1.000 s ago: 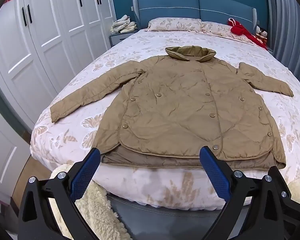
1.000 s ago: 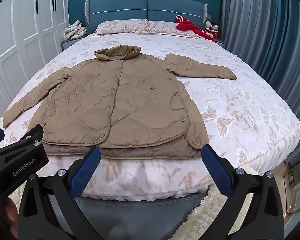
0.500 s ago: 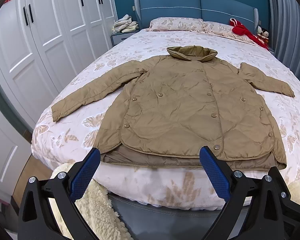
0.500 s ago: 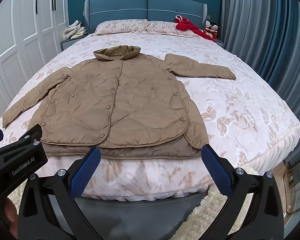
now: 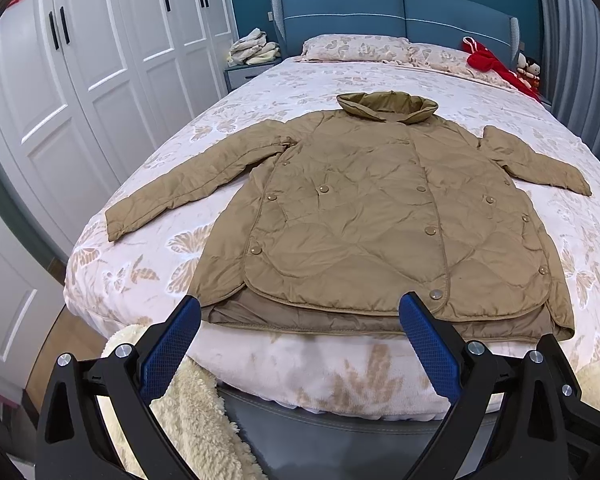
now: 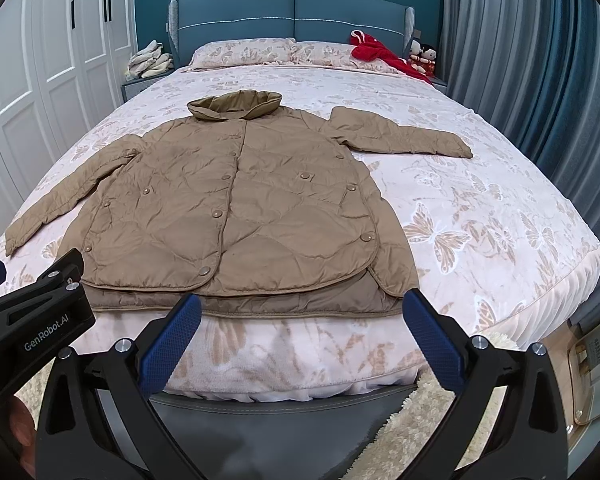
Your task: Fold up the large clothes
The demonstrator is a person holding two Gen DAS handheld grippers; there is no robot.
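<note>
Jacket: the tan quilted jacket lies flat, front up, on the bed, hem at the near edge, collar far.
Sleeves: I see the left sleeve and right sleeve spread wide.
Left gripper: jaws spread wide, holding nothing, hovering short of the hem.
Right gripper: likewise wide apart and empty.
Step, I judge: start on a sleeve.
Doing it well: I'd pinch each cuff, lift little, lay it across the chest, and keep the body undisturbed.
</note>
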